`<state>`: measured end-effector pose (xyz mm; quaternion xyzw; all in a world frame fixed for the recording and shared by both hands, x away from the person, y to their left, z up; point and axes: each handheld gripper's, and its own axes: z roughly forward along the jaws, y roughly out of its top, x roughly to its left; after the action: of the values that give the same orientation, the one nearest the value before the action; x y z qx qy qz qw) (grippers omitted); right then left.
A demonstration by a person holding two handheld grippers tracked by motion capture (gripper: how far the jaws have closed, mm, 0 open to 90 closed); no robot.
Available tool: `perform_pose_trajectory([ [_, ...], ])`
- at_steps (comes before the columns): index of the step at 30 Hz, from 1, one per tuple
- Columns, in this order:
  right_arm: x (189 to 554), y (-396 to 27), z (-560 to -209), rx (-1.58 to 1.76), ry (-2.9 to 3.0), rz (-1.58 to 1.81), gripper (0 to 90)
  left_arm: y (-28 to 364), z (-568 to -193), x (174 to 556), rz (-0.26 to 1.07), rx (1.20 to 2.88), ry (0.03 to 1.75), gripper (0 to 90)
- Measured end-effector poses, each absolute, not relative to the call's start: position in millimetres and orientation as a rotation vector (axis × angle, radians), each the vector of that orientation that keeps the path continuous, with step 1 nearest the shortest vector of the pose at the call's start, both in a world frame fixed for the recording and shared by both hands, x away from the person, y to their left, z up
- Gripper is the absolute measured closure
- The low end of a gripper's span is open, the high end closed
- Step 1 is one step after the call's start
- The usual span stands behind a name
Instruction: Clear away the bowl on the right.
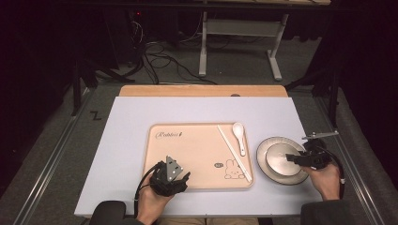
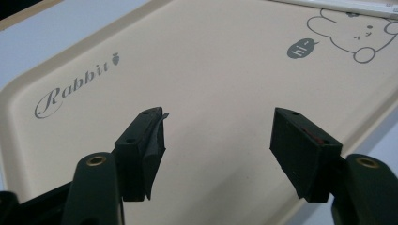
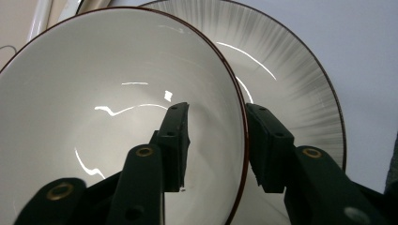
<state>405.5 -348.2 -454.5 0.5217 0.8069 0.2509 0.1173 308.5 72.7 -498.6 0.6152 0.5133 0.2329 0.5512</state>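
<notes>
My right gripper [image 1: 294,158] sat over the near-right rim of the white glazed bowl with a dark rim line [image 1: 281,158], which stood inside a wider grey-streaked ceramic plate [image 1: 264,149] on the pale lilac table mat [image 1: 126,140], just right of the tray. In the right gripper view one jaw was inside the bowl [image 3: 108,122] and the other outside its wall, over the plate [image 3: 291,70]; the rim ran between them. A narrow gap showed on both sides, so the pads straddled the wall without pressing on it. My left gripper [image 1: 170,174] rested over the near-left part of the beige plastic tray printed with a rabbit [image 1: 197,145], its jaws wide apart with nothing between them, only tray surface [image 2: 216,75] beneath. A white ceramic spoon [image 1: 239,136] and a pair of white chopsticks [image 1: 233,152] lay on the tray's right side, well apart from both grippers.
</notes>
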Motion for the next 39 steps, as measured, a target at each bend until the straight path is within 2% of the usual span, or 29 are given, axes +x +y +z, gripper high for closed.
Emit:
perform_pose_trajectory([
  [9, 407, -348, -457, 1.526, 2.39, 0.729, 81.1, 72, -499, 309, 0.543, 1.451, 1.217, 36.0],
  [16, 408, -355, -458, 1.57, 2.392, 0.806, 83.8, 72, -498, 309, 0.536, 1.448, 1.222, 36.0],
  [39, 393, -366, -453, 1.596, 2.285, 0.92, 83.7, 66, -498, 315, 0.503, 1.457, 1.2, 36.4],
])
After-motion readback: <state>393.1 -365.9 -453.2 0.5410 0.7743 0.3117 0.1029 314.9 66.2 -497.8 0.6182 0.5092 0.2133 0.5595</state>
